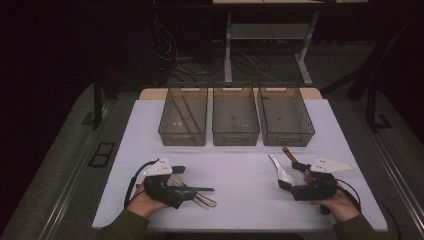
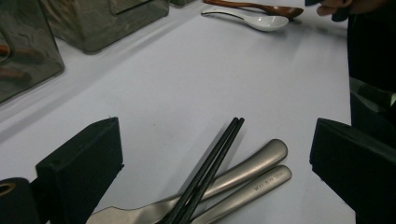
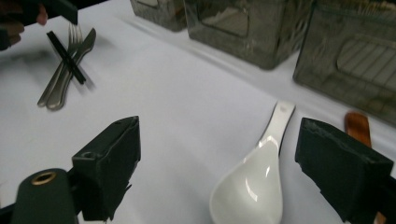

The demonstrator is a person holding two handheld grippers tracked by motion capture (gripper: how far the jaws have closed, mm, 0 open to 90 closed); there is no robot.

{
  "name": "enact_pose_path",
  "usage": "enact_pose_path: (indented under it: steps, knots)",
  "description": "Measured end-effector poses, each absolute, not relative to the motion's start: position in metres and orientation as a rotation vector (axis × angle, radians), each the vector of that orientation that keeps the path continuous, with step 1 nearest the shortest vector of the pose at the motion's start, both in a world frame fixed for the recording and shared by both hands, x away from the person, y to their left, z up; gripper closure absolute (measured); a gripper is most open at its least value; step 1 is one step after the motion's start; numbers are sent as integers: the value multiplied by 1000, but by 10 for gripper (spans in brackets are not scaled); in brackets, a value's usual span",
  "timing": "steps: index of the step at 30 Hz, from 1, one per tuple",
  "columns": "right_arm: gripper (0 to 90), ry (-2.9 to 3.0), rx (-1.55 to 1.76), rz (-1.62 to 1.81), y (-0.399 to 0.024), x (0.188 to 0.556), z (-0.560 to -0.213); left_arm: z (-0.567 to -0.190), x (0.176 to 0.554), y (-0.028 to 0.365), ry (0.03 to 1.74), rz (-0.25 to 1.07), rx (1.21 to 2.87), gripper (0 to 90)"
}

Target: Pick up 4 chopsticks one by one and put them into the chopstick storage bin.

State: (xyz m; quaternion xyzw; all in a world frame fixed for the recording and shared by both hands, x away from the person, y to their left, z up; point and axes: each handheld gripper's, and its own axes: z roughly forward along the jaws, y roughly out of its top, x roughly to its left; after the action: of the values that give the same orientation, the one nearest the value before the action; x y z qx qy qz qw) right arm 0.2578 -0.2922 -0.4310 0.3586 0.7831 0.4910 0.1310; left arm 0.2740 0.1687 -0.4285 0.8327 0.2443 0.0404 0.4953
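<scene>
Clearly both grippers hover low over cutlery near the worktop's near edge, each with its fingers spread wide and holding nothing. The left gripper (image 1: 187, 190) straddles a small heap toward the near left corner: a pair of black chopsticks (image 2: 211, 164) lying across a steel fork (image 2: 243, 169) and a steel knife (image 2: 254, 186). The right gripper (image 1: 292, 176) brackets a white ceramic spoon (image 3: 254, 179) toward the near right, with a brown wooden spoon (image 1: 288, 154) just beside it.

On the left, I'd worry that the chopsticks touch the steel handles beneath them; closing there could catch the fork too, or pinch one stick and roll the other away. On the right, the glazed bowl looks slick and rounded, so a squeeze across it may squirt the spoon out sideways or nudge the wooden one.

The chopsticks' long axis runs roughly along the near edge, free ends pointing toward the worktop's middle; the steel pieces angle across under them. The white spoon's long axis runs slantwise from near edge to far edge, bowl toward the person and handle tip aimed at the three wire-mesh bins (image 1: 235, 115) along the far edge. The leftmost bin (image 1: 183, 116) already holds brown chopsticks (image 1: 188, 114), so the black pair probably belongs there.
</scene>
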Motion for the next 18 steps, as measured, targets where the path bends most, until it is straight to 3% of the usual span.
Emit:
enact_pose_path:
  steps: [5,9,18]
  knots:
    - [141,2290,1067,1401,-301,249,-437,-424,277,176,599,111,2008,64]
    - [140,2266,1089,1428,-306,248,-436,-420,280,186,607,123,2001,178]
    - [140,2283,1090,1425,-304,251,-437,-420,283,218,661,150,2090,586]
